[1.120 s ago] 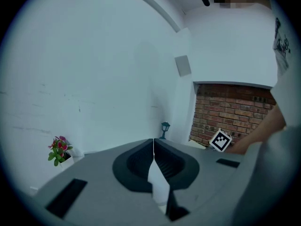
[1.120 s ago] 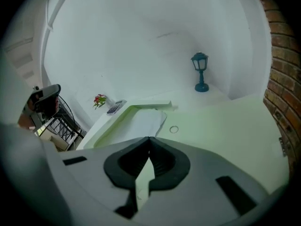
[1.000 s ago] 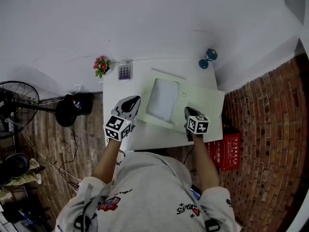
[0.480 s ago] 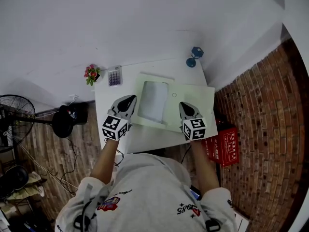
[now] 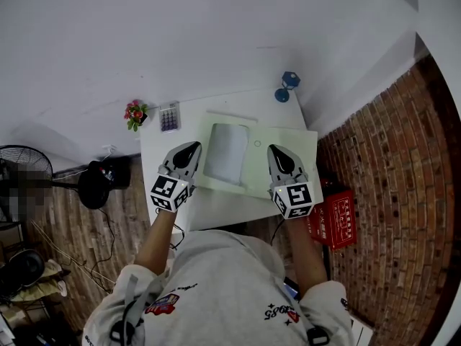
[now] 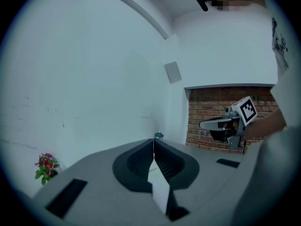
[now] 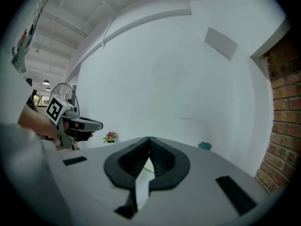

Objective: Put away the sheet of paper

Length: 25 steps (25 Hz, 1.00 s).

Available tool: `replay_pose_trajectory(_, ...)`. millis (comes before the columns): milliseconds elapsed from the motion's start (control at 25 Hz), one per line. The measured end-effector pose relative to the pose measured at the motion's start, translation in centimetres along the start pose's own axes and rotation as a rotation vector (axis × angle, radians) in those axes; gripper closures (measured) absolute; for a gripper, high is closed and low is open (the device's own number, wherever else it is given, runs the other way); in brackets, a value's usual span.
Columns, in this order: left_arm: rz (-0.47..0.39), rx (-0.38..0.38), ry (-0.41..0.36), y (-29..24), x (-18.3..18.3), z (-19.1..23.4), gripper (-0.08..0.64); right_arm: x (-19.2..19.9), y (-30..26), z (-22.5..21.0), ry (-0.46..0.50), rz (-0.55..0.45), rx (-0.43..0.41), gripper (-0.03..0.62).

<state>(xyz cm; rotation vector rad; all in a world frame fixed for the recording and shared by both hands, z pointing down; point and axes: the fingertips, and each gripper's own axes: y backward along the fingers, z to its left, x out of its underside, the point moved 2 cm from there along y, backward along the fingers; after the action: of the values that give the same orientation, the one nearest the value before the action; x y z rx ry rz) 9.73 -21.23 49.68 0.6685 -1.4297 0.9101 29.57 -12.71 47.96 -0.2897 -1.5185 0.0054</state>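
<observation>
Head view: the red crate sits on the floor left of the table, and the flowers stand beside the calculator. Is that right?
Not quite. The crate sits on the floor to the right of the table, not the left, as the head view shows. The rest holds: the flowers stand beside the calculator.

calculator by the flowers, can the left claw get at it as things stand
Probably yes: the calculator lies uncovered at the desk's far left corner, just ahead of the left claw, nothing between them. The shut claw would need to open first.
</observation>
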Motion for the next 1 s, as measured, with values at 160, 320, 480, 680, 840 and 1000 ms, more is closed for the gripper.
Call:
replay_pose_trajectory(160, 0.006, -0.006, 0.017, 0.2, 0.3, 0.3, 0.537, -2.7, 0.7, 0.7, 0.03, -0.071, 0.008, 0.586)
replay_pose_trajectory(320, 0.011, -0.008, 0.015, 0.5, 0.3, 0.2, 0.537, -4.6, 1.4, 1.4, 0.055, -0.119, 0.014, 0.588)
replay_pose_trajectory(480, 0.008, -0.008, 0.007, 0.6, 0.1, 0.0, 0.537, -5.3, 1.7, 1.7, 0.046, -0.149, 0.019, 0.588)
replay_pose_trajectory(680, 0.003, -0.015, 0.006, 1.0, -0.1, 0.2, 0.537, -4.9, 1.4, 2.1, 0.034, -0.145, 0.015, 0.588)
replay_pose_trajectory(840, 0.003, -0.021, 0.008, 1.4, -0.1, 0.5, 0.537, -4.7, 1.2, 2.2, 0.024, -0.141, 0.012, 0.589)
replay_pose_trajectory(1000, 0.006, -0.025, 0.01, 1.5, 0.0, 0.6, 0.537, -4.1, 0.9, 2.1, 0.008, -0.122, 0.015, 0.594)
